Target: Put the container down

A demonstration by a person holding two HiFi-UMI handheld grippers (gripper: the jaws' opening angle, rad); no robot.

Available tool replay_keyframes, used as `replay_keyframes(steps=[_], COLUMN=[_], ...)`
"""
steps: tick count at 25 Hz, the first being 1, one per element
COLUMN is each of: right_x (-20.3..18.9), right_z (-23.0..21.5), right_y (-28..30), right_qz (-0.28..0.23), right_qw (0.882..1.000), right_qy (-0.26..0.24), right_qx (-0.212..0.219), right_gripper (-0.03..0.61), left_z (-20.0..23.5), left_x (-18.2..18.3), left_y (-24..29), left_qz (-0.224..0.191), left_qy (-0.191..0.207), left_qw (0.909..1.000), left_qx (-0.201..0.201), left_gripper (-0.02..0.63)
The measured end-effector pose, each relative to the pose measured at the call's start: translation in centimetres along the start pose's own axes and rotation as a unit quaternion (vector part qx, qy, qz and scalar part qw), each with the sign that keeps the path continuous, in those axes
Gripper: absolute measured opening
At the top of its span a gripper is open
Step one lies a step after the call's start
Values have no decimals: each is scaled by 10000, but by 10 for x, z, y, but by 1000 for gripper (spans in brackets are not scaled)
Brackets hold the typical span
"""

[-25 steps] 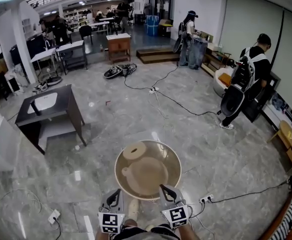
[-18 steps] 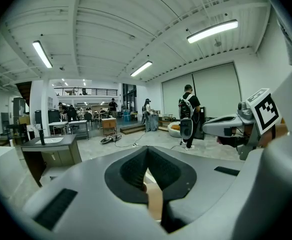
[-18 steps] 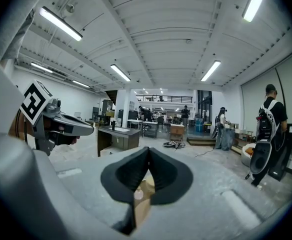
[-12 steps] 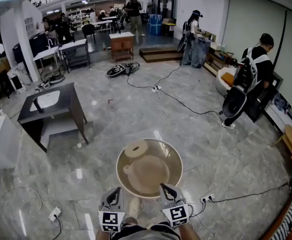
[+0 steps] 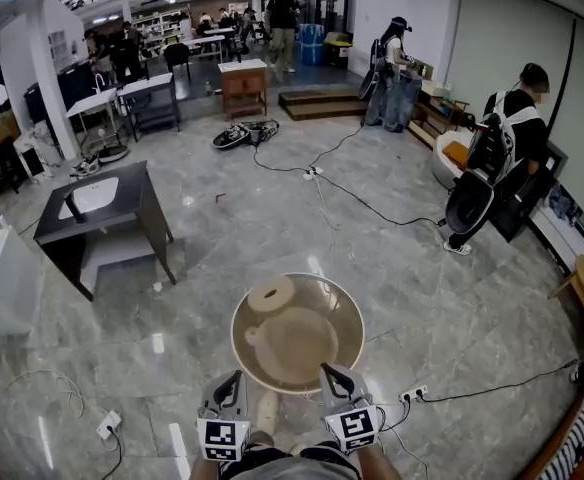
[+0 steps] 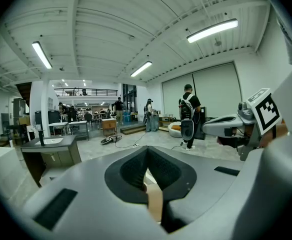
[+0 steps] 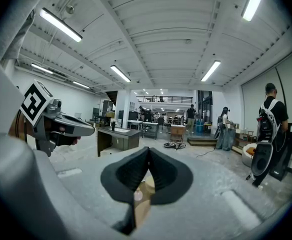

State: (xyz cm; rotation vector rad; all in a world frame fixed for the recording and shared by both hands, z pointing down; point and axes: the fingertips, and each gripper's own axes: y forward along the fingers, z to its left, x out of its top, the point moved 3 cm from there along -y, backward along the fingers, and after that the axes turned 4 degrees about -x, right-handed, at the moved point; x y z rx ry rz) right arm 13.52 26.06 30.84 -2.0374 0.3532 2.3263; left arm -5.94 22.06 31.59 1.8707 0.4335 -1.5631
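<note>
Your left gripper (image 6: 147, 156) has its jaws pinched tight on a thin beige edge of the container (image 5: 297, 336), and your right gripper (image 7: 147, 160) is clamped the same way. Held by its near rim, the round container hangs above the grey floor (image 5: 452, 308).

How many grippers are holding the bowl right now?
2. The left gripper is shut on the bowl's near rim at left; the right gripper is shut on the near rim at right.

Grey left gripper (image 5: 234, 380) and right gripper (image 5: 327, 373) — each bearing a black-and-white marker cube (image 5: 221, 440), dark ribbed fingers (image 6: 131, 170).
</note>
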Motion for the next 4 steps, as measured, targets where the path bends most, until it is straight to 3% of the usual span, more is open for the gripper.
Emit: replay_keyframes(steps=[4], right_x=[-3], right_z=[-4], right_y=[-2], right_qz=[-4], right_qw=[10000], right_qy=[2], right_qx=[10], right_gripper=[0], left_z=[-6], left_x=[0], left_y=[3], left_qz=[57], left_qy=[51], left_qw=[10000], left_qx=[-52], left_gripper=[17])
